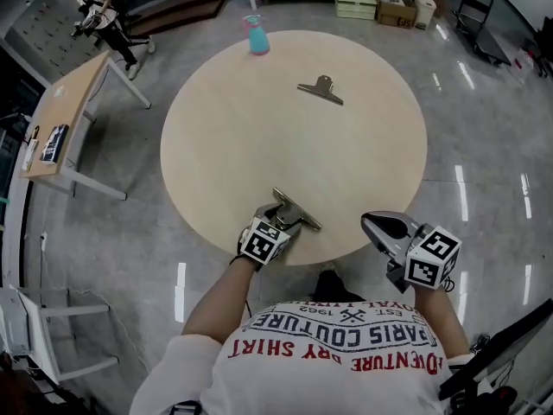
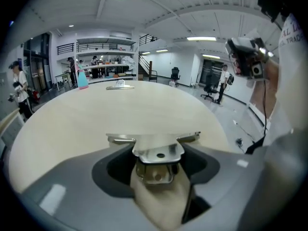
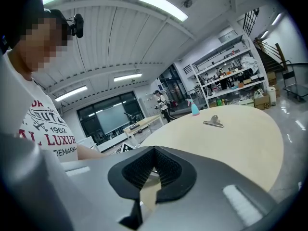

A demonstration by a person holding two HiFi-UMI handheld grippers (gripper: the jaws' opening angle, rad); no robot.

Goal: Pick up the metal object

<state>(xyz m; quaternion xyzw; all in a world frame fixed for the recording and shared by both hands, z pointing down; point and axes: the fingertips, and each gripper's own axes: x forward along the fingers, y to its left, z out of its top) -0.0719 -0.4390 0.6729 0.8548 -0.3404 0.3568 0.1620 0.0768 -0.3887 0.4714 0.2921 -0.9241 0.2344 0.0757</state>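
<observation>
A metal bulldog clip (image 1: 298, 211) lies at the near edge of the round wooden table (image 1: 363, 154). My left gripper (image 1: 278, 223) is shut on its handle; in the left gripper view the clip (image 2: 156, 146) sits between the dark pads, its long jaw bar pointing away over the tabletop. A second metal clip (image 1: 320, 89) rests on the far side of the table, also seen in the right gripper view (image 3: 213, 122). My right gripper (image 1: 373, 225) hovers at the table's near right edge, shut, with nothing in it (image 3: 154, 158).
A teal spray bottle (image 1: 257, 35) stands at the table's far edge. A wooden desk (image 1: 69, 119) is on the left, with a person (image 1: 99, 11) standing behind it. Shelves with boxes (image 1: 363, 3) line the back wall.
</observation>
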